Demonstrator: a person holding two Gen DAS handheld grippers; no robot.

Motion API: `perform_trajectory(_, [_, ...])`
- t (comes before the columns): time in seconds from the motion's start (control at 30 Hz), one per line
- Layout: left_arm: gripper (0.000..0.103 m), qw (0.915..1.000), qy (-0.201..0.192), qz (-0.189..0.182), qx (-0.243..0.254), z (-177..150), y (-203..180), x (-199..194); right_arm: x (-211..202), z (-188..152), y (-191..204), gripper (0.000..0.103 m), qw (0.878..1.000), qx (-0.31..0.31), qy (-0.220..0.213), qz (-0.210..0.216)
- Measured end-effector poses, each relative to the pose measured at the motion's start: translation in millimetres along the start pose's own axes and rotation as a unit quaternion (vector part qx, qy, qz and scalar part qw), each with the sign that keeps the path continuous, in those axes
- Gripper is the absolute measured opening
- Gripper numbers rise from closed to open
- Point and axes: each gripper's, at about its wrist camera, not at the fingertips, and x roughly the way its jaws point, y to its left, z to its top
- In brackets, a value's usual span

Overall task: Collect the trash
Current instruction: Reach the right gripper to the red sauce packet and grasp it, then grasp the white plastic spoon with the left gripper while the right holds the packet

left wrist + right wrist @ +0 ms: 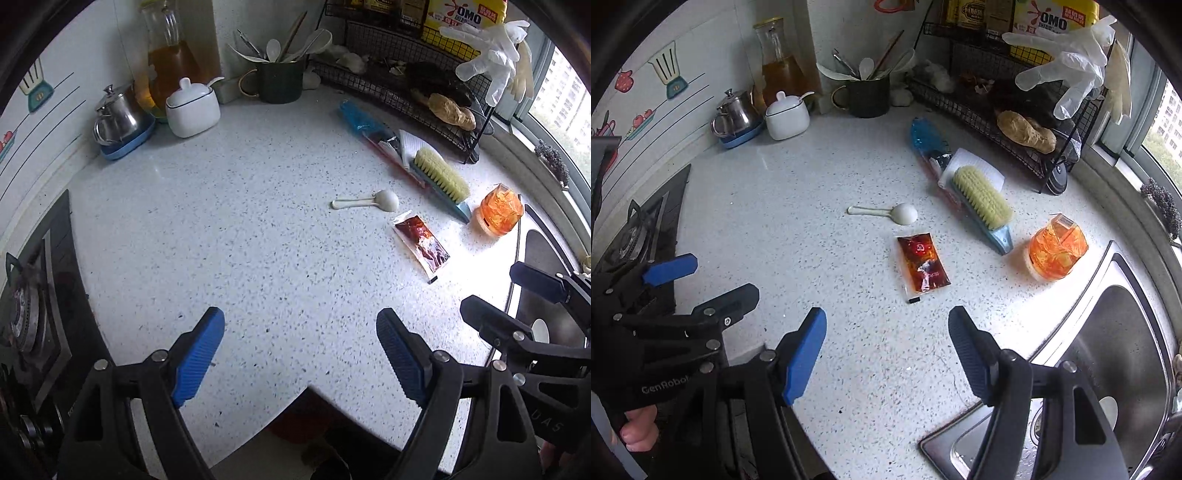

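Note:
A red sauce packet (421,243) (923,266) lies flat on the speckled white counter (240,221), ahead of both grippers. Behind it are a white spoon (886,213), a scrubbing brush (982,201) resting on a white wrapper (975,166), a crumpled blue and red wrapper (369,133) (931,147), and an orange plastic tub (502,214) (1058,247) lying on its side. My left gripper (299,317) (713,280) hovers open over bare counter near the front edge. Just to its right, my right gripper (886,314) (498,288) is open, short of the packet. Neither holds anything.
A gas hob (33,314) sits at the left and a steel sink (1108,332) at the right. Along the back wall stand a kettle (114,118), a white lidded jar (192,107), a mug of utensils (280,81) and a wire rack (424,85) hung with gloves. The counter edge (332,398) lies below my fingers.

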Motion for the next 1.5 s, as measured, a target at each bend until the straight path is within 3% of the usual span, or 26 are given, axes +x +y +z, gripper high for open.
perform_trajectory(0.2, [0.083, 0.9992, 0.028, 0.017, 0.023, 28, -17, 43, 38, 14, -27, 0.066, 0.999, 0.014, 0.033, 0.009])
perform_trajectory(0.4, [0.083, 0.9979, 0.059, 0.021, 0.015, 44, -18, 75, 71, 26, -43, 0.066, 0.998, 0.016, 0.062, 0.03])
perform_trajectory(0.63, [0.083, 0.9967, 0.07, 0.037, 0.018, 49, -16, 86, 87, 34, -44, 0.066, 0.995, 0.002, 0.086, 0.055])
perform_trajectory(0.77, [0.083, 0.9964, 0.079, 0.028, 0.013, 51, -11, 93, 88, 36, -41, 0.066, 0.995, -0.013, 0.082, 0.047])
perform_trajectory(0.8, [0.083, 0.9963, 0.081, 0.024, 0.012, 51, -9, 94, 88, 37, -40, 0.064, 0.996, -0.014, 0.081, 0.046])
perform_trajectory(0.9, [0.083, 0.9963, 0.085, 0.002, 0.016, 50, -7, 95, 84, 35, -36, 0.044, 0.997, -0.016, 0.071, 0.034])
perform_trajectory(0.97, [0.083, 0.9958, 0.087, -0.015, 0.023, 49, -9, 94, 82, 33, -37, 0.04, 0.997, -0.016, 0.068, 0.03])
perform_trajectory(1.03, [0.083, 0.9954, 0.087, -0.02, 0.035, 49, -10, 93, 79, 29, -36, 0.02, 0.998, -0.019, 0.06, 0.017])
perform_trajectory(1.13, [0.083, 0.9951, 0.082, -0.021, 0.051, 50, -13, 88, 73, 22, -38, 0.007, 0.998, -0.012, 0.057, 0.016])
perform_trajectory(1.27, [0.083, 0.9934, 0.081, -0.04, 0.071, 54, -16, 80, 63, 11, -46, 0.005, 0.997, 0.023, 0.065, 0.03])
perform_trajectory(1.5, [0.083, 0.9842, 0.069, -0.059, 0.152, 78, -30, 66, 35, -2, -61, 0.005, 0.992, 0.113, 0.049, 0.032])
